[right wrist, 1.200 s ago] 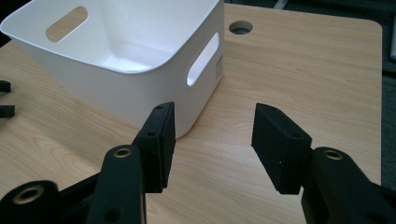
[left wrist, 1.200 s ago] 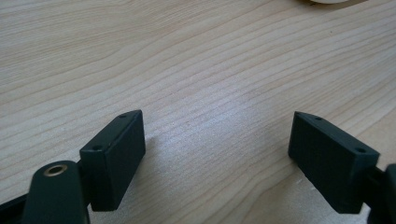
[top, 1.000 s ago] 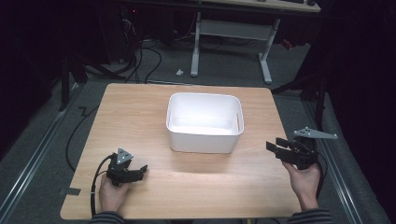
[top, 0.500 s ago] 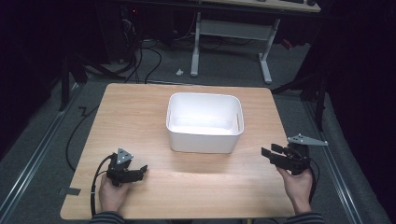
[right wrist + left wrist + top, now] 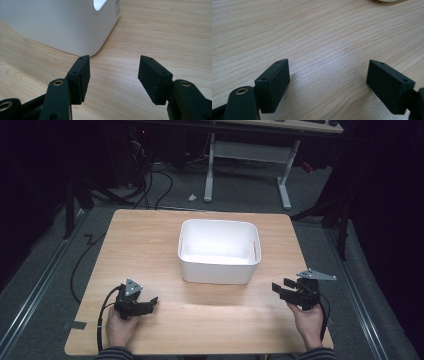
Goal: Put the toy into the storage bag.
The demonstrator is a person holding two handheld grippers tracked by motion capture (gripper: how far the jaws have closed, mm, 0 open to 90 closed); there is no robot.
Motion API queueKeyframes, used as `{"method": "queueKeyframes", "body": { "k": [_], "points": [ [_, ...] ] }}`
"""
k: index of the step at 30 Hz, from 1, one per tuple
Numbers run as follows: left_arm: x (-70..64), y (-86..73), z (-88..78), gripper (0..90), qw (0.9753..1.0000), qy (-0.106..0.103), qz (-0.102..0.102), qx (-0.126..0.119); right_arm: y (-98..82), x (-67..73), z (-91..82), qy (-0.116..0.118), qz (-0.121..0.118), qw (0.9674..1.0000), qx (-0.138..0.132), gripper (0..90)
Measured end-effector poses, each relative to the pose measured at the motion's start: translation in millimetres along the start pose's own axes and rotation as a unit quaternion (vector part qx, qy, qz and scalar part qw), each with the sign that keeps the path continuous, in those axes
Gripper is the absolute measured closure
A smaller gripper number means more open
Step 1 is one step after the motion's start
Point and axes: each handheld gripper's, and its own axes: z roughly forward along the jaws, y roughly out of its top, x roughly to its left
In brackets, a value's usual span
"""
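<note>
Centrally placed: white plastic bin (image 5: 219, 251), empty, on wooden table (image 5: 150, 235). Right gripper (image 5: 281, 288) near its front right corner, jaws apart and just been opening, nothing between. Left gripper (image 5: 151, 303) low, jaws wide, empty. Step judged: approach. Next: right jaws to bin wall.

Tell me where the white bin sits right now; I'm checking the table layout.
In the high view the white bin stands mid-table, slightly toward the far edge, ahead of and between the left gripper and right gripper.
</note>
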Motion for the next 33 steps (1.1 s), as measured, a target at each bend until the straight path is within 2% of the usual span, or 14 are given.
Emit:
{"method": "queueKeyframes", "body": {
  "k": [15, 19, 25, 27, 29, 30, 33],
  "points": [
    [0.0, 0.0, 0.0, 19.2, 1.0, 0.0, 0.0, 0.0, -19.2, 0.6, 30.5, -0.02, 0.003, 0.9996, 0.021, 39.7],
    [0.0, 0.0, 0.0, 19.2, 1.0, 0.0, 0.0, 0.0, -25.4, 0.8, 40.9, -0.036, -0.005, 0.9989, 0.031, 38.7],
    [0.0, 0.0, 0.0, 19.2, 1.0, 0.0, 0.0, 0.0, -36.9, 0.7, 56.3, -0.053, -0.004, 0.9979, 0.038, 37.7],
    [0.0, 0.0, -0.1, 19.2, 1.0, -0.001, 0.0, 0.0, -41.3, 0.8, 61.5, -0.062, -0.008, 0.997, 0.045, 36.2],
    [-0.1, -0.1, 0.0, 19.2, 1.0, 0.0, 0.0, 0.0, -47.1, 2.5, 64.1, -0.077, -0.031, 0.9963, 0.022, 34.9],
    [0.0, 0.0, -0.1, 19.2, 1.0, -0.001, 0.0, 0.0, -48.2, 4.5, 64.7, -0.085, -0.038, 0.9955, 0.02, 34.5],
    [0.0, 0.0, -0.1, 19.1, 1.0, -0.001, 0.0, 0.0, -48.3, 4.4, 64.9, -0.08, -0.041, 0.9957, 0.021, 31.8]
  ]
}}
